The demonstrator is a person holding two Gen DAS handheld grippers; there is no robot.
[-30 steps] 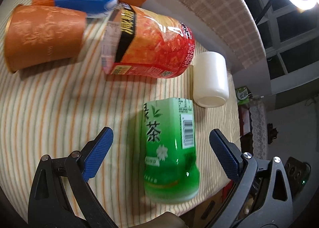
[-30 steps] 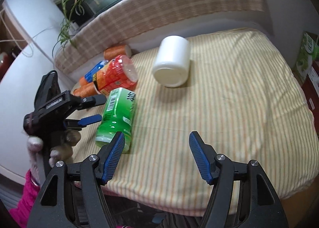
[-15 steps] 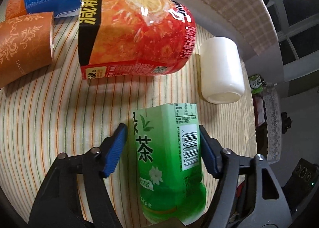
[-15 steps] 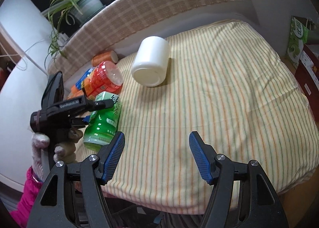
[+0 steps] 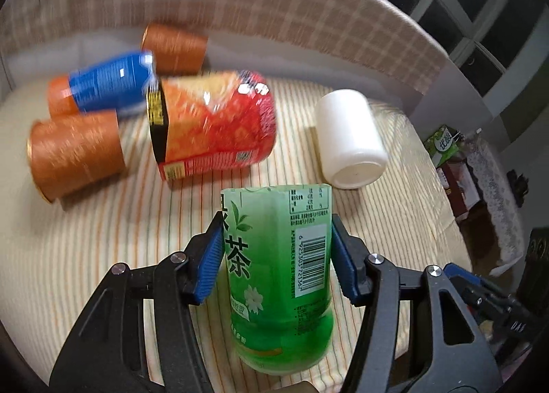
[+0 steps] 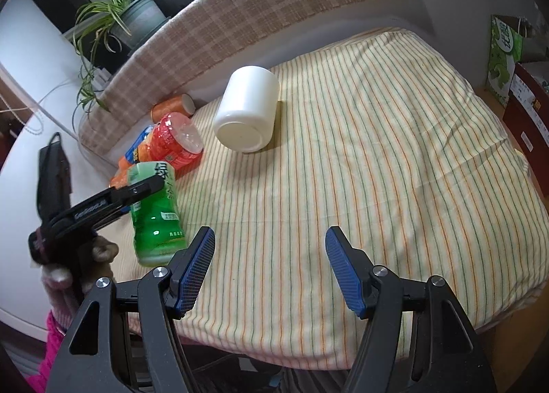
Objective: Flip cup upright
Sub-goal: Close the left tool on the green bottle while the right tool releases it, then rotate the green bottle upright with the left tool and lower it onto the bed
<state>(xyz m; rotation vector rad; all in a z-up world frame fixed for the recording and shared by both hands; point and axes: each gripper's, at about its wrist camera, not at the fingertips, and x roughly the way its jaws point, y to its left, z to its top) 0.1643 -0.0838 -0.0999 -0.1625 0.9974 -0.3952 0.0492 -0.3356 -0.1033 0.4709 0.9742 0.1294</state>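
Both pads of left hand-held gripper clamp green cup.

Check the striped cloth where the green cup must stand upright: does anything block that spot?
Nothing visible does. The left gripper holds the green cup; the striped cloth beside it is bare, with the white cup lying farther back.

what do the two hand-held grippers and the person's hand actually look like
Both the left hand-held gripper and the right hand-held gripper have black angular frames with silver bolts and ribbed blue pads. The left one carries white lettering on its arm. The left hand wears a pale fuzzy glove with a pink sleeve.
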